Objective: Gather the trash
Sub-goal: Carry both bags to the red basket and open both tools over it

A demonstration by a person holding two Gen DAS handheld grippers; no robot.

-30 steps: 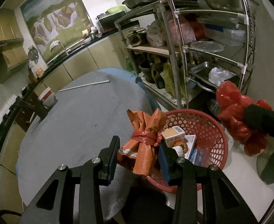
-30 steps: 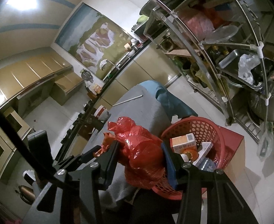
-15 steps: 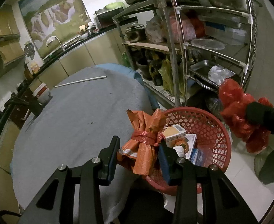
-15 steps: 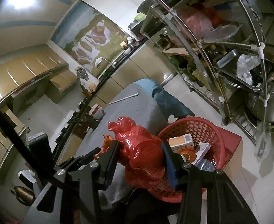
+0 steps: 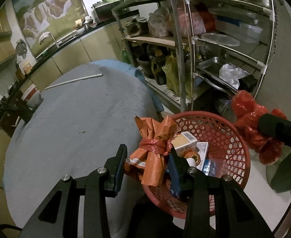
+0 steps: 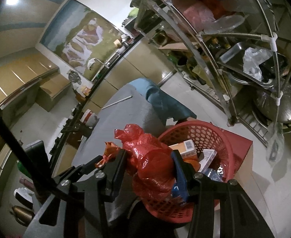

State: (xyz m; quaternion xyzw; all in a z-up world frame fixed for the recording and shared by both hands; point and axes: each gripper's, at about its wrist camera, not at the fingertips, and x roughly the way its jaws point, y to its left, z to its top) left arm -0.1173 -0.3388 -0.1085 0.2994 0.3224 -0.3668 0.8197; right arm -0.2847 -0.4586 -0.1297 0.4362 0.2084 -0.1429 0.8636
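My left gripper is shut on an orange plastic bag tied with a red band, held over the left rim of a red mesh basket. The basket holds a small carton and other packets. My right gripper is shut on a crumpled red plastic bag, held over the basket's near-left rim. In the left wrist view the red bag and the right gripper's finger hang to the right of the basket.
A round table with a grey cover lies to the left, with a white rod on it. A metal shelf rack full of pans and bags stands behind the basket. A kitchen counter runs along the back.
Both grippers have kept their bags. The views have shifted slightly; the right gripper with the red bag has edged a little closer over the basket.
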